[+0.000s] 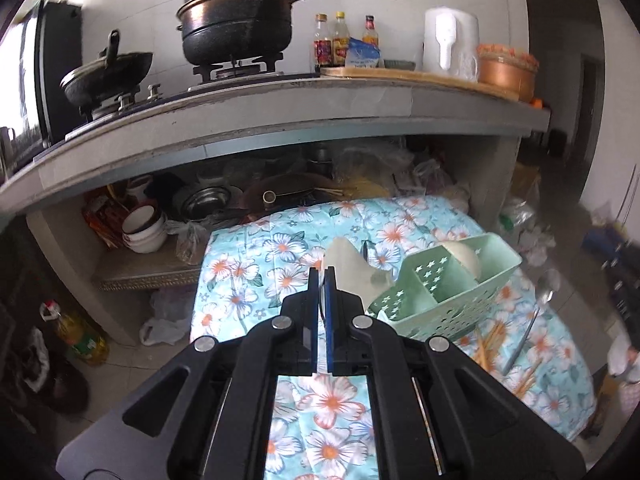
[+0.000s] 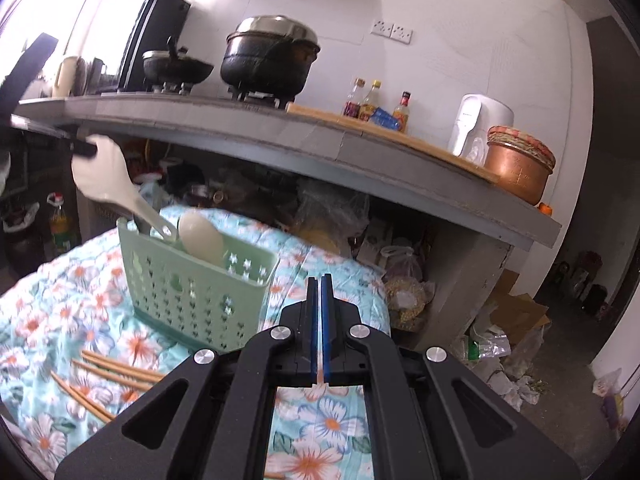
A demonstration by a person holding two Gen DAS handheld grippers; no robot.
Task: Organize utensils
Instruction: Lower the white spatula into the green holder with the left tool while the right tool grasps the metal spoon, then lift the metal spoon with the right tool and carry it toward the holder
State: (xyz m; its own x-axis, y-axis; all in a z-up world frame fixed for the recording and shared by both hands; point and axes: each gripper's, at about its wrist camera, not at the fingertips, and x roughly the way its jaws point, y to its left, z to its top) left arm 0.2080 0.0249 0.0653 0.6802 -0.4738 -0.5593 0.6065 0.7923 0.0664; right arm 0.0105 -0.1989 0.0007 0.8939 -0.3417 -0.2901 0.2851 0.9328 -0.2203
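Left gripper (image 1: 322, 270) clamps the edge of a white rice paddle (image 1: 346, 270), blue pads pressed together on the blade. From the right wrist view the same paddle (image 2: 100, 176) hangs tilted, blade up in the gripper (image 2: 82, 148), handle end pointing down to the rim of the green caddy (image 2: 192, 280); whether the handle has gone in past the rim or only touches it cannot be told. Right gripper (image 2: 321, 280) is fully closed with nothing between its pads, held above the floral cloth (image 2: 328, 420) to the right of the caddy.

Green perforated utensil caddy (image 1: 440, 284) stands on the cloth-covered table (image 1: 280, 240), divided into compartments. A second white paddle (image 2: 202, 236) already stands in it, blade up, just beside the held one.

Loose on the cloth near the caddy base: several wooden chopsticks (image 2: 116, 372), lying scattered, and a metal spoon (image 1: 532, 320) seen in the left wrist view beside more chopsticks (image 1: 494, 340).

Behind the table runs a concrete counter (image 1: 280, 116). On it: a black wok (image 1: 108, 76) and a large lidded black pot (image 1: 240, 28) on gas burners, three sauce bottles (image 1: 344, 40), a white electric kettle (image 1: 450, 42), a copper-coloured pot (image 1: 506, 72). Under the counter a crowded shelf: stacked white bowls (image 1: 144, 228), a steel bowl (image 1: 206, 202), plastic bags. A cooking-oil bottle (image 1: 78, 334) stands on the floor at left.
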